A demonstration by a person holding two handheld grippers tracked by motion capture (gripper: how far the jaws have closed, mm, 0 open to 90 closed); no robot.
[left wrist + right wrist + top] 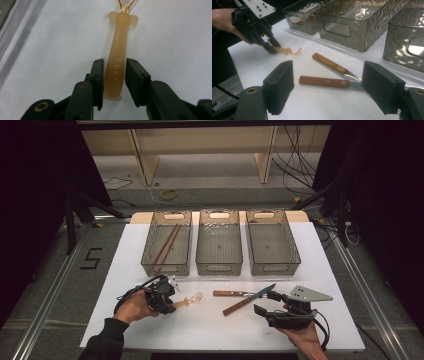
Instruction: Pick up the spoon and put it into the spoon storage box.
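Right now the spoon [117, 62], a translucent amber one with a soft handle and a clear bowl, is lying flat on the white table [150, 250], its handle end sitting between the jaws of the left gripper [114, 75]. Those jaws are standing narrow, one on each side of the handle; the left pad is lying against it, while a thin sliver of table is showing beside the right pad, so a firm clamp cannot be told. In the high view the spoon [189, 300] is lying at about seven o'clock on the table, its bowl pointing towards three o'clock, away from the left gripper [169, 304].

Further out, towards five o'clock, two knives with wooden handles are crossing each other: one knife [229, 293] is lying level, the other knife [247, 300] is slanting, blade up towards one o'clock. The right gripper [264, 303] is resting near them at five o'clock, its jaws standing wide with nothing between the pads.

At twelve o'clock three grey baskets are standing in a row; the left basket [150, 247] is holding a pair of chopsticks [166, 245].
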